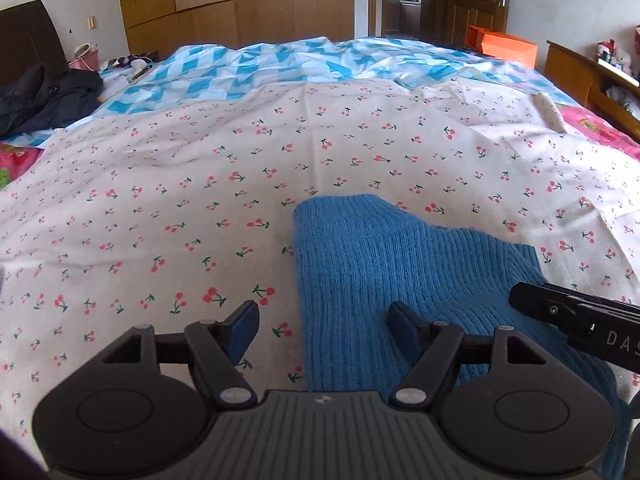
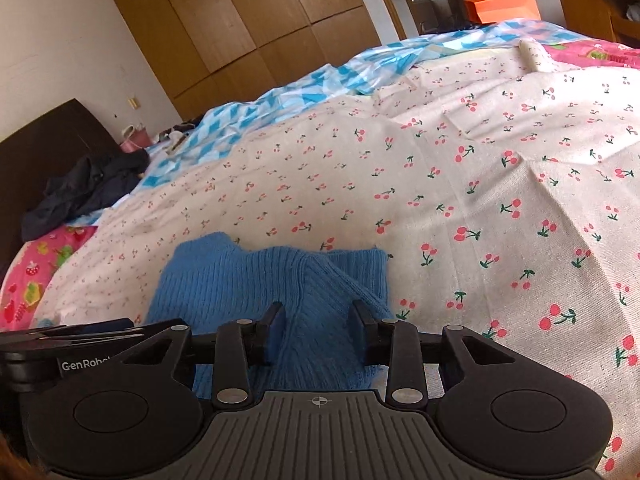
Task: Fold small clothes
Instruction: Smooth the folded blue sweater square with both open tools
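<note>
Sweater (image 2: 280, 280) lies lower centre, partly folded; both my grippers, left (image 1: 324, 326) and right (image 2: 318, 330), gape empty; next I must pinch an edge.

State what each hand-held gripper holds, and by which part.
Nothing is held. The left hand-held gripper stands open over the blue knit garment's left edge; the right hand-held gripper is open above its middle fold.

Left wrist view, white letters: I read "DAS", cut off by the frame edge, on the black body of the right gripper (image 1: 513, 298) coming in from the right.
Right wrist view, white brand: I read "GenRobo", its end hidden, on the black body of the left gripper (image 2: 100, 330) at the left edge.
Other text: I see none legible.
</note>
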`<state>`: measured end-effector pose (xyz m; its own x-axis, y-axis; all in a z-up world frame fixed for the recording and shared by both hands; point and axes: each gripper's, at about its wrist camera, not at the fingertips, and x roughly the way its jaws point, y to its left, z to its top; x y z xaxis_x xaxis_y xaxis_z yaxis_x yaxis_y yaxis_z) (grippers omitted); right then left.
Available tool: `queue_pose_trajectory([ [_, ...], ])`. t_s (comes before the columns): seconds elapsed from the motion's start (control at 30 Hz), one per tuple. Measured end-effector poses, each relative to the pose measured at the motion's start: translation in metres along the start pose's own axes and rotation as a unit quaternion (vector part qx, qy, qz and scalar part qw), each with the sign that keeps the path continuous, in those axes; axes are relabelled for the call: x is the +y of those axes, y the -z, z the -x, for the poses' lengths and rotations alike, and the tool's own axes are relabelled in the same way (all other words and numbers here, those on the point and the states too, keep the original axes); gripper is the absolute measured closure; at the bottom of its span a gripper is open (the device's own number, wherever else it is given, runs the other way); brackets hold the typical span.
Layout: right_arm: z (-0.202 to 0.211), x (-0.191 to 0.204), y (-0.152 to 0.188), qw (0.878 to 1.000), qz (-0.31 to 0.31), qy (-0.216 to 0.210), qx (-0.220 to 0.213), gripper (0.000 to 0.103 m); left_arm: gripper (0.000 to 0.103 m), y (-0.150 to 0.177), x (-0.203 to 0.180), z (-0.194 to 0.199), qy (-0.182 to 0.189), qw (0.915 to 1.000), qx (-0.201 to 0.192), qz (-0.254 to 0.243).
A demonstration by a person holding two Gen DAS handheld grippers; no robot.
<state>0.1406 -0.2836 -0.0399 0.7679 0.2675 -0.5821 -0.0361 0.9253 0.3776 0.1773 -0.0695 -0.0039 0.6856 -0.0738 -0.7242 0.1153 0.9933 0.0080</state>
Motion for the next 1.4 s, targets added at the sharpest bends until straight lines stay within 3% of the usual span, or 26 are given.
queue_pose_trajectory([
  [0.17,0.032,0.013,0.002,0.999,0.023,0.000,-0.027,0.067,0.022,0.008,-0.001,0.027,-0.008,0.9999,-0.010,-0.005],
  [0.43,0.072,0.036,0.027,0.999,0.035,-0.006,-0.023,0.064,0.015,0.044,0.003,0.061,0.006,0.9999,-0.011,-0.002],
  [0.57,0.069,0.038,0.047,0.997,0.063,0.044,0.015,0.056,0.013,0.065,0.002,0.067,0.010,0.9999,-0.005,-0.005],
  [1.0,0.101,0.073,0.086,0.990,0.123,0.074,-0.011,0.056,0.008,0.099,0.007,0.076,0.026,0.9996,0.006,0.004],
  [1.4,0.103,0.072,0.098,0.989,0.113,0.091,0.013,0.053,0.006,0.109,0.004,0.076,0.038,0.9990,0.025,0.000],
])
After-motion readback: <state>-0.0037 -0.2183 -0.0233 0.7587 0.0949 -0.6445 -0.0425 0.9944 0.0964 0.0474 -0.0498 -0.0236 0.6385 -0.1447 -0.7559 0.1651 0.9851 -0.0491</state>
